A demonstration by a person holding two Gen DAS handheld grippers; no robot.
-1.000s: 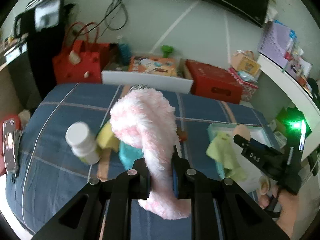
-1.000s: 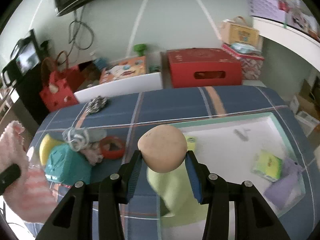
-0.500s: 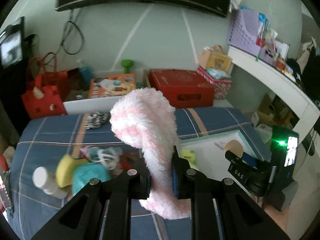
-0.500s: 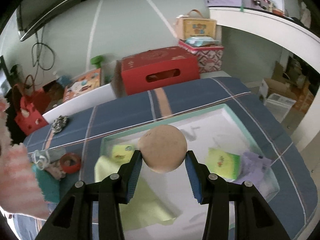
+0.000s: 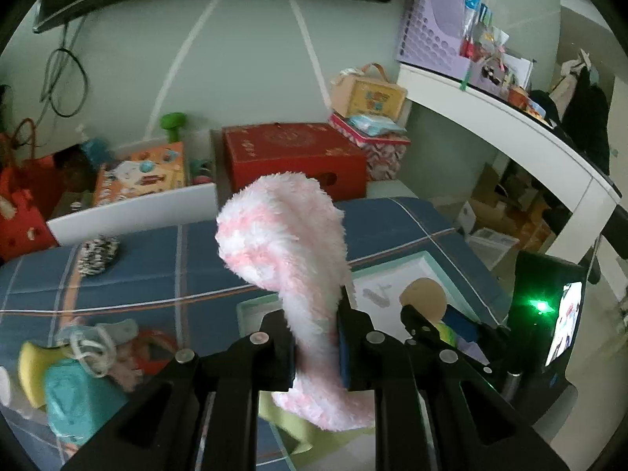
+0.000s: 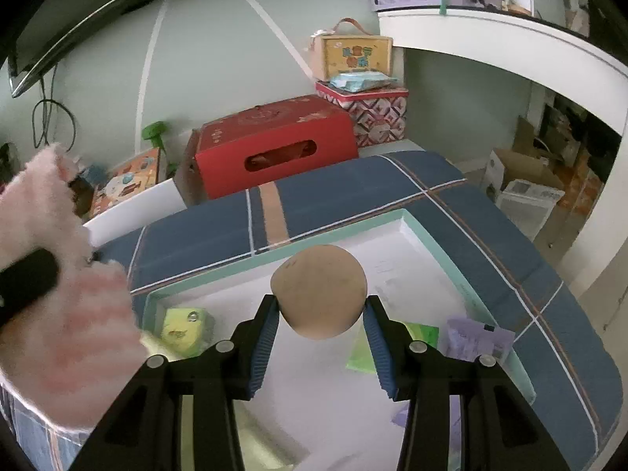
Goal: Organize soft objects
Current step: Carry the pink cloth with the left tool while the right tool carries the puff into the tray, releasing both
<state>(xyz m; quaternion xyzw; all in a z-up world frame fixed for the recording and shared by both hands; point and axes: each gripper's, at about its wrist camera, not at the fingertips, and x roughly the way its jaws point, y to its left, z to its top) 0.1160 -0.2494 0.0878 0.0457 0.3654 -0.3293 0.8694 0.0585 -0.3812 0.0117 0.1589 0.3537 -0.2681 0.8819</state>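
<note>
Blue plaid bedding (image 6: 451, 204) carries a white tray (image 6: 428, 235) with a mint rim near its right edge. Left gripper (image 5: 316, 345): jaws nearly shut, clamping a fluffy pink-and-white sock (image 5: 286, 235) that curls upward above the tray's left edge. Right gripper (image 6: 320, 333): jaws about half open, pressing both sides of a round tan ball (image 6: 318, 290) over the tray's middle. Only the right view shows the tray's contents: a yellow-green packet (image 6: 184, 327), a green cloth (image 6: 365, 353), a lilac pouch (image 6: 475, 337). Only the left view shows the pile at the bedding's left edge: a teal pouch (image 5: 74, 400), a yellow sponge (image 5: 33, 369). A red box (image 6: 274, 145) stands beyond.
</note>
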